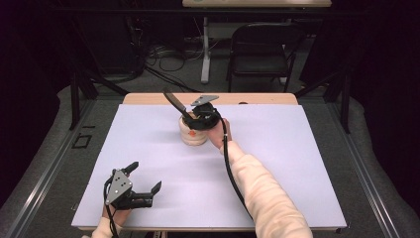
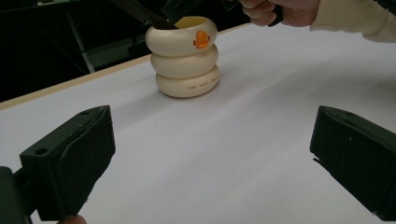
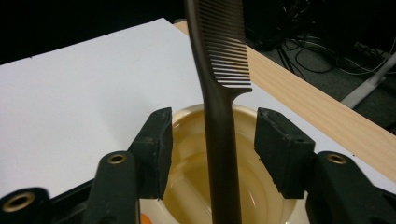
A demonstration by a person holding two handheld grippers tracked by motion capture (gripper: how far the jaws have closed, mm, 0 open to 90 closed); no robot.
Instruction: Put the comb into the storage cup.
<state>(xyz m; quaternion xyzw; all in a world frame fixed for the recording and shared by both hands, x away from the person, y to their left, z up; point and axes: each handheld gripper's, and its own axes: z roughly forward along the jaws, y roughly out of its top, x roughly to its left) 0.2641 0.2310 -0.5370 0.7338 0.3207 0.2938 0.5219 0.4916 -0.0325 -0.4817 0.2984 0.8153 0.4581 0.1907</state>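
At the near left edge of the white surface (image 1: 277, 163) we see the left claw (image 1: 143, 186), jaws wide apart, holding nothing. Well beyond it, far and centre, stands a cream ringed cup (image 2: 187, 58). The right claw (image 3: 212, 149) hovers over its mouth, jaws apart either side of the dark comb (image 3: 219, 93) without pressing it; the comb stands in the cup, leaning far-left.

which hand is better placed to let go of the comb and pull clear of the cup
Right: the right gripper sits over the cup, jaws apart around the comb without touching. The left gripper rests open near the table's front edge.
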